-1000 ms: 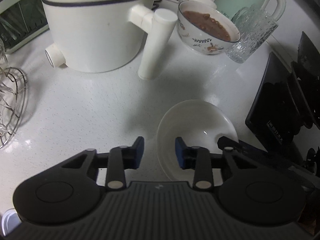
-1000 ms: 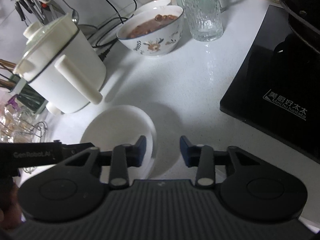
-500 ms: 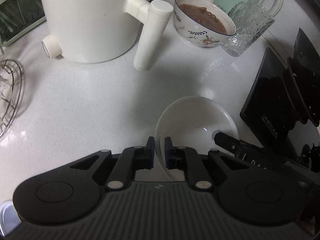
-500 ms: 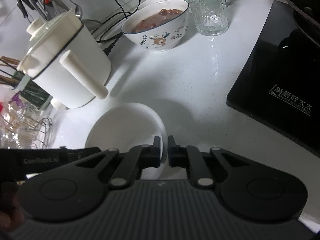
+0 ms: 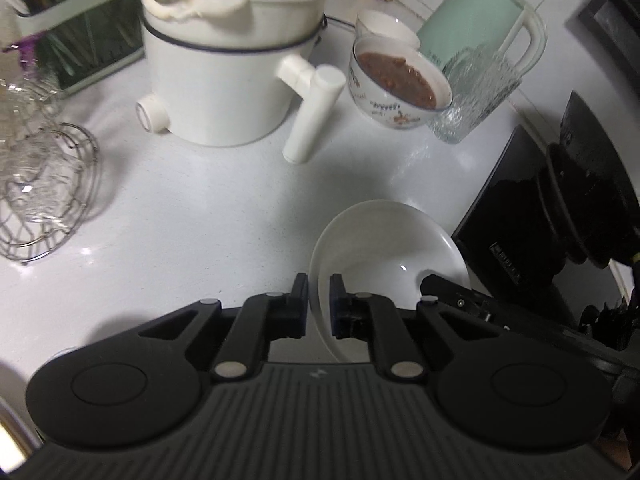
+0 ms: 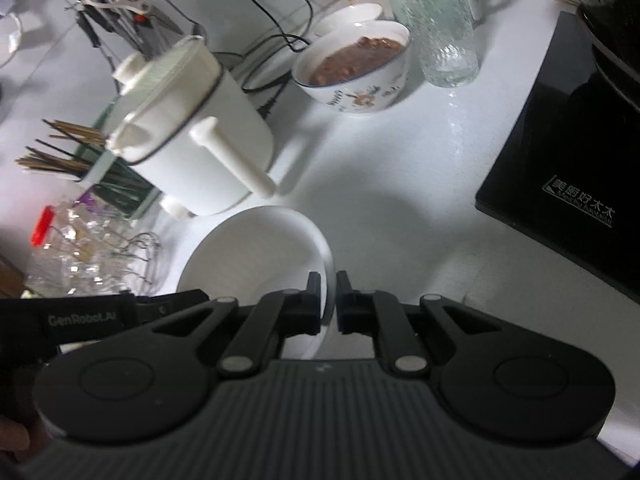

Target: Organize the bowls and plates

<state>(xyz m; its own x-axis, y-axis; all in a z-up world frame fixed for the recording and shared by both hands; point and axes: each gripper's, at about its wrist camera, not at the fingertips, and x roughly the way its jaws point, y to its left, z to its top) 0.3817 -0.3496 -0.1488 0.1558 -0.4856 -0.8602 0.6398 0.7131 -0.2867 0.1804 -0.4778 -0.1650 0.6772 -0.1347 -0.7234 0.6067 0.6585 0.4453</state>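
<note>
An empty white bowl (image 5: 384, 248) is held between both grippers above the white counter; it also shows in the right wrist view (image 6: 256, 256). My left gripper (image 5: 319, 306) is shut on the bowl's left rim. My right gripper (image 6: 328, 304) is shut on its right rim. Each view shows the other gripper's black body at the bowl's far side. A patterned bowl of brown food (image 5: 394, 88) stands at the back, with a small white bowl (image 5: 384, 28) behind it; both show in the right wrist view, the food bowl (image 6: 356, 68) in front.
A white electric pot (image 5: 228, 68) with a long handle stands at the back left. A ribbed glass (image 5: 472, 96) and a green jug (image 5: 476, 20) stand behind the food bowl. A black induction hob (image 6: 572, 140) lies right. A wire rack of glassware (image 5: 40, 184) stands left.
Both grippers went from open beside the bowl's rim to shut on it. The bowl has since come up off the counter and tilted slightly; both views rose.
</note>
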